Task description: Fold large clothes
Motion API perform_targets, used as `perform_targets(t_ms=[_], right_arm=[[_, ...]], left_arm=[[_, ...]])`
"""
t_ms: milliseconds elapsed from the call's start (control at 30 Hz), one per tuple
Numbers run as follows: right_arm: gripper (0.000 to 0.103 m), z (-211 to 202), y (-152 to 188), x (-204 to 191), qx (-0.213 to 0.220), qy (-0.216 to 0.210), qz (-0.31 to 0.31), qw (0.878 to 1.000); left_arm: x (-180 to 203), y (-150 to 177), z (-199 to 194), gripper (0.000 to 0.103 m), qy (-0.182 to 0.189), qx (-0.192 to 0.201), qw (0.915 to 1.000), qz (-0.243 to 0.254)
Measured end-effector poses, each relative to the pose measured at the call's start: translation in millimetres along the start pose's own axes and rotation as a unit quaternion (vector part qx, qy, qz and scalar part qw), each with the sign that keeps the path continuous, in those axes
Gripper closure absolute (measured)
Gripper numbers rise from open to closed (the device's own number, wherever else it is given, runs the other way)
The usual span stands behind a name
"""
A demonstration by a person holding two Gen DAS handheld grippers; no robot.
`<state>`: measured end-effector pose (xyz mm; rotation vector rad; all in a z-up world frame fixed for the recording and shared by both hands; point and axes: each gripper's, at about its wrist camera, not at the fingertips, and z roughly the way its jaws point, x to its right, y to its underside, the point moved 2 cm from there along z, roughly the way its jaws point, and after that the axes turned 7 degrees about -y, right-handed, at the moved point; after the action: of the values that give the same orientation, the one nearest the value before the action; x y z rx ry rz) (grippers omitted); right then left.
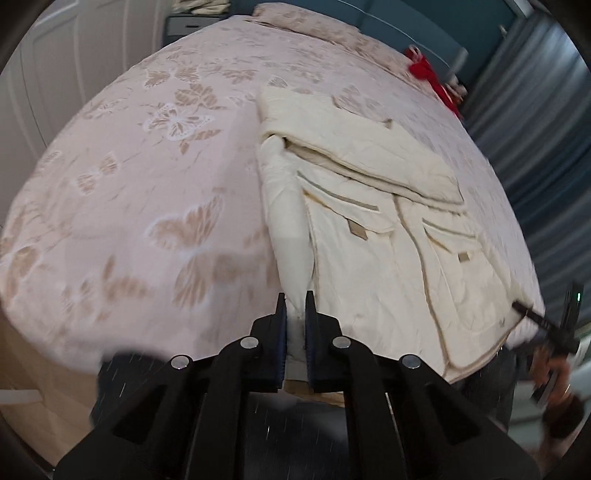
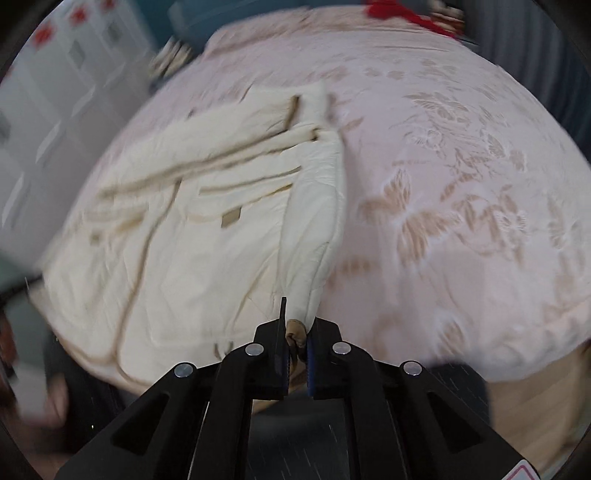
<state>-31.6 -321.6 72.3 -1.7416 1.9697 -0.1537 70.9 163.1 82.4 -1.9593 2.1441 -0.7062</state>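
Note:
A cream quilted jacket (image 1: 373,236) with tan trim and flap pockets lies spread on the pink butterfly-patterned bed cover (image 1: 140,177). My left gripper (image 1: 295,306) is shut on the jacket's left sleeve, whose cloth runs up between the fingers. In the right wrist view my right gripper (image 2: 295,321) is shut on the tan cuff of the right sleeve (image 2: 314,229), which stretches away over the jacket (image 2: 177,236). The right gripper (image 1: 546,325) also shows at the lower right edge of the left wrist view, held by a hand.
A red garment (image 1: 432,77) lies at the far right corner of the bed. A pillow (image 1: 306,22) sits at the head. White wardrobe doors (image 2: 44,110) stand to the left, blue curtains (image 1: 535,122) to the right. The bed's near edge drops to a wooden floor (image 1: 33,387).

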Motion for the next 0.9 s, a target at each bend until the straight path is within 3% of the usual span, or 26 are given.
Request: perform_targets(t_ms=[167,267,400,567,600,667,700,900], right_arm=[[0.097,-47,63,-31,-0.109,-0.018,-0.083,0.990],[0.097,-71,79,-45,-0.114,-0.032,-0.078,0.990],[0.097,-100,45,-46,-0.032,-0.062,-0.035,0.997],[0.097,-104,-33,-14,0.098,-0.088,0.046,0.990],[0.097,-101,-42,-11,0.111,-0.090,0.057,0.988],[0.097,-81,-69,4,0.134,-0.107,0.098,0.980],[0.097,-72,-80,6,0.140,-0.110,0.108,0.978],[0.097,-19,-134,7,0.158,-0.090,0.127,0.975]], left_arm=[[-8,63,-62,0.096,0.015,-0.029,0.9994,0.009],[-13,78,-92,0.096,0.020,-0.020,0.9995,-0.013],[-8,62,-112,0.095,0.036,0.017,0.9987,-0.031],[1,-4,-117,0.095,0.011,0.107,0.9936,-0.036],[1,-17,-117,0.103,-0.009,0.129,0.9910,-0.035],[0,-43,-113,0.103,-0.046,0.161,0.9854,-0.032],[-1,-58,-108,0.103,-0.047,0.168,0.9841,-0.033],[-6,-109,-62,0.103,-0.086,0.169,0.9810,-0.040]])
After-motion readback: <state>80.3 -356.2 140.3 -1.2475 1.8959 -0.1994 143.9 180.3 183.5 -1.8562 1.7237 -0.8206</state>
